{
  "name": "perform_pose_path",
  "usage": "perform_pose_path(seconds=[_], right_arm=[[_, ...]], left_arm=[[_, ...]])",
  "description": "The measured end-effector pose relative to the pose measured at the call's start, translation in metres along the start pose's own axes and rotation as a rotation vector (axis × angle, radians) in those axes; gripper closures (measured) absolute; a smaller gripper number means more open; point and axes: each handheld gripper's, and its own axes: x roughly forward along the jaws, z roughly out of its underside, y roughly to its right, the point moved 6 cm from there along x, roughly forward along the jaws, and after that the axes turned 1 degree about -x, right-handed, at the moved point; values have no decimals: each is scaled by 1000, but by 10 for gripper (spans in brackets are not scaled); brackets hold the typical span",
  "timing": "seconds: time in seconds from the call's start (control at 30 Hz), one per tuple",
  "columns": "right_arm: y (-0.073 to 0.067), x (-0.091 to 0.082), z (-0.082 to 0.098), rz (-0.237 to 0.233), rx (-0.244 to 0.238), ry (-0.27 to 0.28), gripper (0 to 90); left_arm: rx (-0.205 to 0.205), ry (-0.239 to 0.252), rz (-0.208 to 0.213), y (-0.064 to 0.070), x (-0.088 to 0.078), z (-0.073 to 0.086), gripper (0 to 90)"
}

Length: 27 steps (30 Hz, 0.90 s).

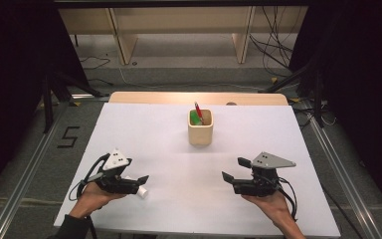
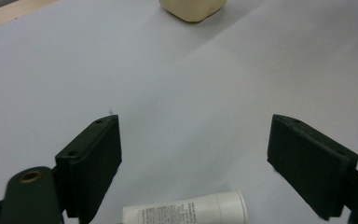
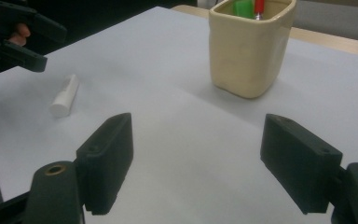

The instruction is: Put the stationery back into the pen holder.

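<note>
Two tools work over the white counter (image 1: 144,134), one in each hand, and there is one white tube and one cream cup on it.

Nearest the person, the left tool (image 1: 138,180) sits low over the counter with its jaws spread wide and nothing pinched between them. The white tube (image 1: 141,192) lies on its side on the counter just under and beside this tool's tips; whether a jaw touches it cannot be told from above. The left gripper view shows the tube (image 2: 186,211) lying crosswise at the near end of the gap between the two black jaws, with small print on its body, touching neither pad.

The right tool (image 1: 233,169) is level with the left one, well apart from it, with its jaws also spread wide and empty, bare counter between them. Its own view shows the tube (image 3: 65,95) far off to its left, below the left tool (image 3: 32,42).

Farther off, ahead of both tools and roughly midway between them, stands the cream cup (image 1: 200,127), upright. It holds one red pen (image 1: 198,110) and one green thing (image 1: 195,117). The right gripper view gives the cup's (image 3: 248,46) side wall close up, while the left gripper view catches just its base (image 2: 193,9).
</note>
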Motion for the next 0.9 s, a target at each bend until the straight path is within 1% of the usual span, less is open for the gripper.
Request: perform_pose_path(seconds=[0.07,0.1,0.2,0.3,0.4,0.53,0.6,0.63,0.7,0.77,0.8,0.9], right_arm=[[-2,-3,4,0,-3,-1,258],[-3,-4,6,0,-7,-5,256],[-9,-3,11,-11,-8,-15,253],[-18,2,15,-25,-25,-28,253],[-28,9,16,-42,-34,-36,252],[-42,21,17,-70,-55,-51,251],[-49,27,17,-84,-71,-62,250],[-52,30,18,-89,-76,-68,250],[-57,35,18,-99,-77,-74,249],[-60,41,18,-109,-80,-78,249],[-62,44,18,-114,-81,-79,249],[-68,53,20,-133,-87,-101,249]], left_arm=[[13,-9,-11,-1,2,-1,171],[12,-14,-12,-2,2,-1,171],[-4,-7,-29,-4,2,-2,171],[-20,10,-22,-2,-2,-1,171],[-31,28,-23,0,-5,1,171],[-66,44,-7,5,-8,9,173],[-73,43,-15,7,-10,14,173],[-78,51,-20,8,-11,17,173],[-92,63,-16,10,-15,21,173],[-99,74,-23,11,-18,26,173],[-109,81,-27,11,-20,28,173],[-129,85,-28,11,-22,33,175]])
